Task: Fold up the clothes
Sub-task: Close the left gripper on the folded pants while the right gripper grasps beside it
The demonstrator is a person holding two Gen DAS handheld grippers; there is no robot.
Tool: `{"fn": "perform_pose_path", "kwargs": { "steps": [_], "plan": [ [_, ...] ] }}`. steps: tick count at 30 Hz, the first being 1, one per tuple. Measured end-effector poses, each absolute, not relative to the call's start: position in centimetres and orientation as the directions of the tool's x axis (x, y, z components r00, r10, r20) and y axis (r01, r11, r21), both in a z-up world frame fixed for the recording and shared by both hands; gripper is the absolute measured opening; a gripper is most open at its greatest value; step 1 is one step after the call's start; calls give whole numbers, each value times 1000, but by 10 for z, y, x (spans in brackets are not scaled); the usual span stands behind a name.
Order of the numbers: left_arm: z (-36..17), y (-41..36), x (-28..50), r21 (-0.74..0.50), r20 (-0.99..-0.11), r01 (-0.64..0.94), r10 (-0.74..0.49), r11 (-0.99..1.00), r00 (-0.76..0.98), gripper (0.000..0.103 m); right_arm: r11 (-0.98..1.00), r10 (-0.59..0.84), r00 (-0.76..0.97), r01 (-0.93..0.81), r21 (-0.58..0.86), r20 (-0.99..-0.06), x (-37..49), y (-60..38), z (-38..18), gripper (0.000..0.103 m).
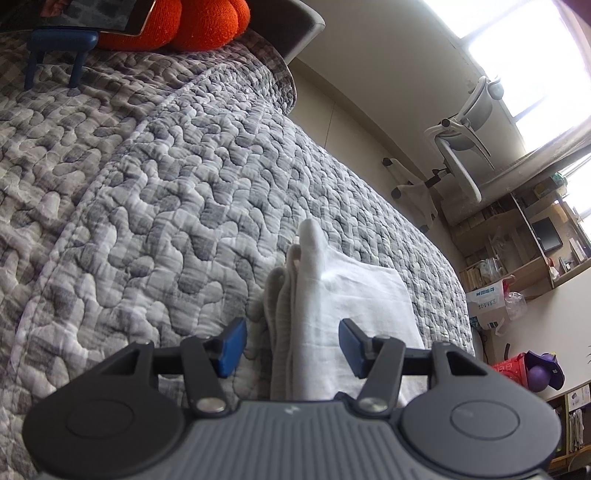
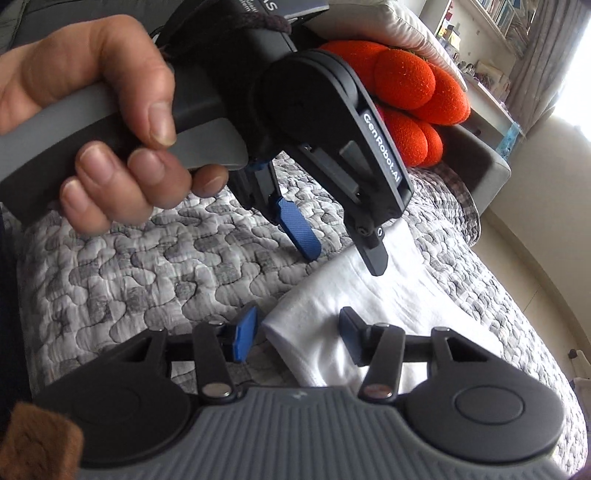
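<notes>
Both jaws stand apart, gripping nothing. The left gripper (image 1: 293,341) straddles the raised fold of the white cloth (image 1: 354,291); the right gripper (image 2: 298,338) hovers over its near corner. Open quilt (image 1: 147,192) lies left of both.

Orange cushion (image 2: 413,92), quilted bedspread (image 1: 147,192), office chair (image 1: 465,147)

A bed (image 1: 155,192) covered by a grey-and-white pebble-quilted bedspread (image 2: 147,273) carries a folded white garment (image 1: 354,291). At its far end lie an orange knitted cushion (image 1: 192,22) and a small blue stand (image 1: 59,48) bearing a tablet (image 1: 96,14).
</notes>
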State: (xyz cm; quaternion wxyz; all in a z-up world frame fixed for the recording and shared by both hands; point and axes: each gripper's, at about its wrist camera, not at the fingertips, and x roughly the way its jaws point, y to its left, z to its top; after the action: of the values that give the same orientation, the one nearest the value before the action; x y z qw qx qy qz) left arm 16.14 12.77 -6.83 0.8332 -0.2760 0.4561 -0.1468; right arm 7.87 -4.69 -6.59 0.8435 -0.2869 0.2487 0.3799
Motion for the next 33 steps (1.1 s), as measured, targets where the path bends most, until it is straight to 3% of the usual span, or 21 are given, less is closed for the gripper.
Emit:
{"fn": "perform_pose_path", "kwargs": {
  "steps": [3, 10, 22, 33],
  "plan": [
    [-68, 128, 161, -599, -679, -12, -500, 801, 538, 59, 574, 483, 599, -767, -286, -638, 84, -48, -66, 36],
    [-68, 128, 161, -599, -680, -11, -502, 800, 534, 61, 608, 479, 626, -742, -281, -615, 82, -48, -63, 22],
    [-64, 132, 157, -634, -659, -15, -530, 773, 534, 71, 705, 578, 550, -708, 31, -603, 108, -83, -38, 19],
    [-72, 142, 152, -782, -558, -84, -632, 618, 538, 78, 717, 596, 547, -692, 82, -588, 114, -91, -32, 19]
  ]
}}
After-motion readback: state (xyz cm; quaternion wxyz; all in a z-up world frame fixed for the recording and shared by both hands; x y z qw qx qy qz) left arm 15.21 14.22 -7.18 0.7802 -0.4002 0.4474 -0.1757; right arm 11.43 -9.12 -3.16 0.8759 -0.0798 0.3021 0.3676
